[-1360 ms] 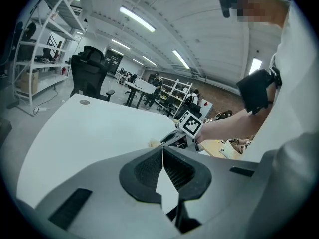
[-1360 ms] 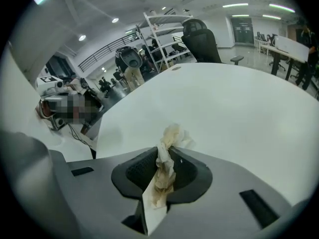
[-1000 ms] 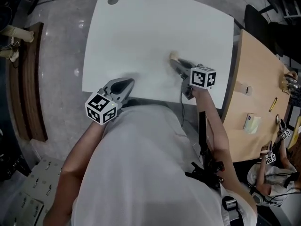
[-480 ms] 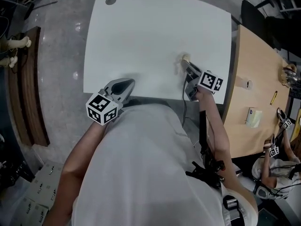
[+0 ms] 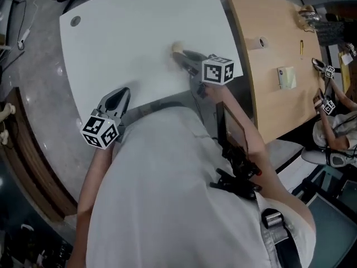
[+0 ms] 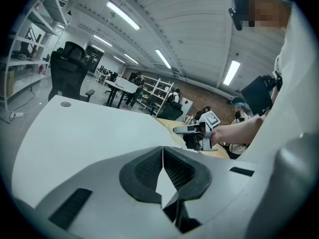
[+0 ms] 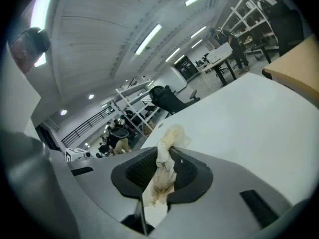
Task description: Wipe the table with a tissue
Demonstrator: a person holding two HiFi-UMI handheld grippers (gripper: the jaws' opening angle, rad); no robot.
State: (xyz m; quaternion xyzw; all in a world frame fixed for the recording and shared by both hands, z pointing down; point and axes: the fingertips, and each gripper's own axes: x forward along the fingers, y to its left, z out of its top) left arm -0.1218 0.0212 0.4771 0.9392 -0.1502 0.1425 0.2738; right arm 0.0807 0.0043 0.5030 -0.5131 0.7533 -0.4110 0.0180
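The white table (image 5: 139, 27) fills the upper left of the head view. My right gripper (image 5: 181, 52) hangs over its right part, shut on a crumpled, yellow-stained tissue (image 5: 177, 48). In the right gripper view the tissue (image 7: 165, 167) is pinched between the dark pads, and a tuft sticks out past the tips above the table (image 7: 249, 113). My left gripper (image 5: 119, 93) is at the table's near edge. Its jaws (image 6: 162, 151) meet with nothing between them. From the left gripper view, the right gripper (image 6: 192, 130) looks slightly lifted off the surface.
A wooden table (image 5: 268, 15) adjoins on the right, carrying a tape roll (image 5: 260, 42), a yellow notepad (image 5: 286, 77) and a pencil (image 5: 301, 48). Another person (image 5: 334, 121) sits beyond it. A round grommet (image 5: 75, 21) marks the white table's far left corner.
The right gripper carried the tissue rightward across the table and has risen a little. The head view has swung round. The left gripper stays at the near edge.
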